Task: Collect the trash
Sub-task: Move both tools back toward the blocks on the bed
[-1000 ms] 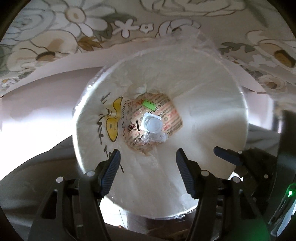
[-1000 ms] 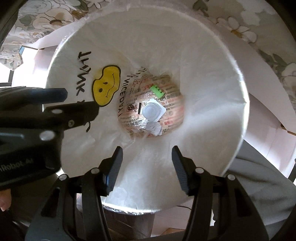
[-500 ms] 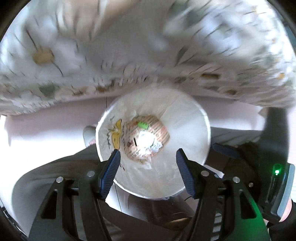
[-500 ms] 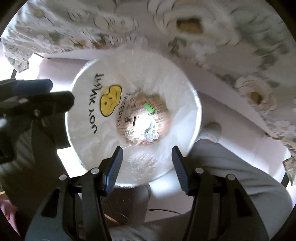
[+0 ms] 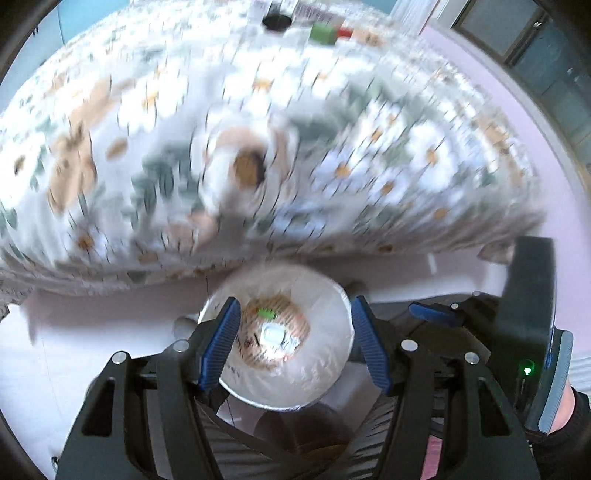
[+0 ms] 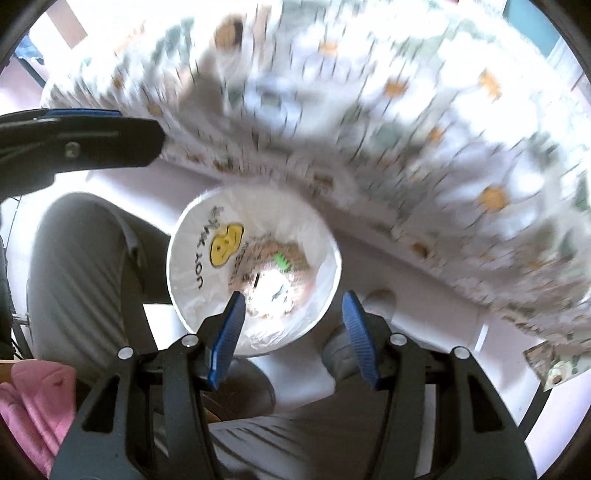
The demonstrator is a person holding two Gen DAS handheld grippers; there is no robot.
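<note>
Moved: both grippers have pulled back and up from the trash bin (image 5: 275, 341) since a second ago; it filled both views then, now it sits small and low, with the tabletop in sight.
Bin: round, white liner; sits below the table edge, near the person's grey-trousered legs (image 6: 74, 266).
Trash: wrapper with red print, green tag and a white piece (image 5: 272, 334), lying at the bottom of the bin.
Left view only: far end of the floral tablecloth (image 5: 258, 147) with a green block (image 5: 323, 32), a red item beside it and a dark round thing (image 5: 277, 21); all motion-blurred. Right gripper's body with a green LED shows at the right edge.
Right view only: yellow smiley and black lettering on the liner (image 6: 225, 245); pink cloth (image 6: 37, 398) at lower left; left gripper's finger crossing in from the upper left.
Left gripper (image 5: 295, 341): above the bin, looking down into it; jaws apart, nothing between them; fingertips frame the bin's rim in the view.
Right gripper (image 6: 293, 332): above the bin's near rim, tilted down; jaws apart, holding nothing.
Blur: the tablecloth is smeared in both views; pattern detail unreadable.
</note>
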